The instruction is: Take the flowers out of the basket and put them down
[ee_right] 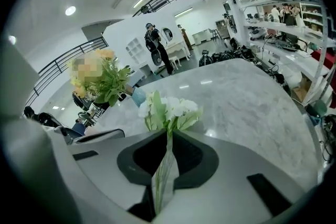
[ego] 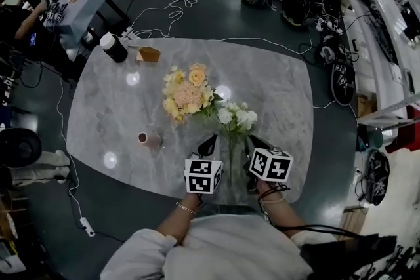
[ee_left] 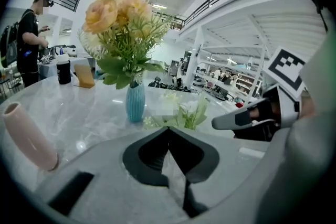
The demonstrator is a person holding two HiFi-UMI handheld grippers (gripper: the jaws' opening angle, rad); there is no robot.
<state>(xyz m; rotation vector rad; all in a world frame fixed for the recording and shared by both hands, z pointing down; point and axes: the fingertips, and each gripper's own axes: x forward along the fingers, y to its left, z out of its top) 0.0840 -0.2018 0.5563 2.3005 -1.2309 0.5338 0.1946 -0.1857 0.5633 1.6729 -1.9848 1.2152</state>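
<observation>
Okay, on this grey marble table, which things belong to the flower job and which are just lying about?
In the job:
white flower bunch in a clear sleeve
right gripper, shut on its stems
left gripper, shut on the sleeve

Lying about:
yellow bouquet in a ribbed blue vase
pink cylindrical cup on its side
black white-lidded canister
tan block

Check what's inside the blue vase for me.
A bunch of yellow and peach flowers with green leaves stands in the blue vase. Its opaque wall hides the stem ends, and I cannot see whether it holds water.
</observation>
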